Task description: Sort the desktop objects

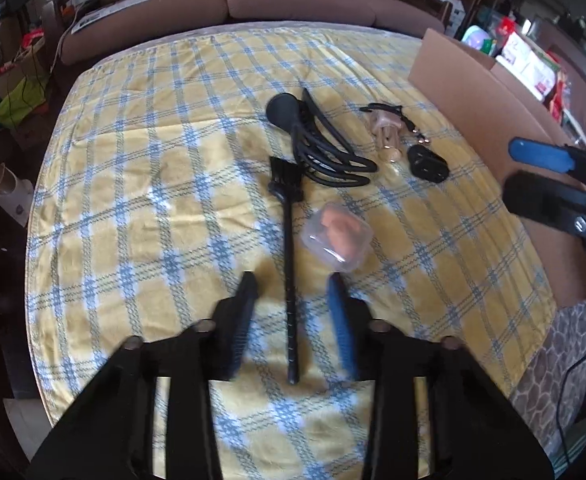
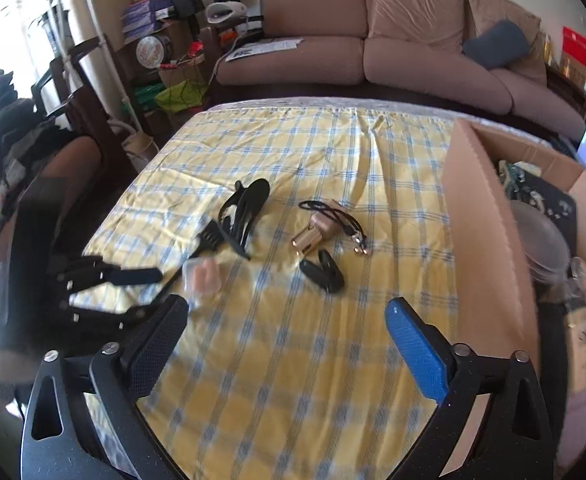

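Observation:
On the yellow-and-blue plaid tablecloth (image 1: 133, 208) lie a long black brush (image 1: 291, 280), a clear plastic case with orange contents (image 1: 335, 236), a black coiled cable with a round head (image 1: 317, 140), a beige and gold item with a black cord (image 1: 389, 128) and a small black clip-like piece (image 1: 429, 164). My left gripper (image 1: 293, 284) is open, its fingers either side of the brush handle, just above it. My right gripper (image 2: 285, 308) is open and empty over bare cloth, short of the black piece (image 2: 323, 272). The brush (image 2: 201, 248) and case (image 2: 203, 276) sit to its left.
An open cardboard box (image 2: 489, 240) with items inside stands at the table's right edge. A brown sofa (image 2: 373, 52) runs behind the table. Cluttered shelves and bags (image 2: 165, 64) stand at the left. The left gripper shows in the right wrist view (image 2: 133, 292).

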`<state>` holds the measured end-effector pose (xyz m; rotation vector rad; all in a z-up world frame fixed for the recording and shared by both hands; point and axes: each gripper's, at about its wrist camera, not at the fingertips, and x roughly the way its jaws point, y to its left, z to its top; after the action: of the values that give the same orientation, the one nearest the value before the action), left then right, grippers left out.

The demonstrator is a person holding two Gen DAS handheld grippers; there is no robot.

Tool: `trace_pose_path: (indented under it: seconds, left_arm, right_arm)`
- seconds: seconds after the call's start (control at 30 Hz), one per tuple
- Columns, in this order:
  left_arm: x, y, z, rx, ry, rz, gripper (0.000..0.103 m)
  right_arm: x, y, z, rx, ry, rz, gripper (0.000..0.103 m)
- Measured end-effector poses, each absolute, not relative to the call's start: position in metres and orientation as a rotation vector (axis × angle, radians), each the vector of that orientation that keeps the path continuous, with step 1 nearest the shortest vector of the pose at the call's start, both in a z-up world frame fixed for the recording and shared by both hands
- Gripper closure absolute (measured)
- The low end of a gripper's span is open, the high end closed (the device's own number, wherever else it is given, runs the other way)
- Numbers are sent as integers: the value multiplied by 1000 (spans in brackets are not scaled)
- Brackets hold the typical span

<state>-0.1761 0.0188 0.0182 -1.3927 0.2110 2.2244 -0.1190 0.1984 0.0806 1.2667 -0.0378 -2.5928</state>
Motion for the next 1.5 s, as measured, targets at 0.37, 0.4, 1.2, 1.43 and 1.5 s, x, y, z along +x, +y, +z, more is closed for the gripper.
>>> trace_pose_path:
  seconds: [0.37,0.4,1.2,1.43,1.5]
  left_arm:
    - [-190,3,16,-1437,74,2186,98]
    - [-191,3,16,-1440,64,2183,98]
    - [-144,30,113,-1173,-188,2076,98]
    - [-113,127,136,-1151,-198,1906,98]
    - [-108,158,139,-1156,-207,1865,98]
  right_arm:
    - [-164,191,29,1378,69,-2581,47]
    - [-165,193,25,1374,62,-2573,59]
    - [-80,253,161,1048,-253,-2669,83]
    - [-39,379,172,1099,-427,-2842,83]
    - [-32,412,166,1137,-480,-2867,83]
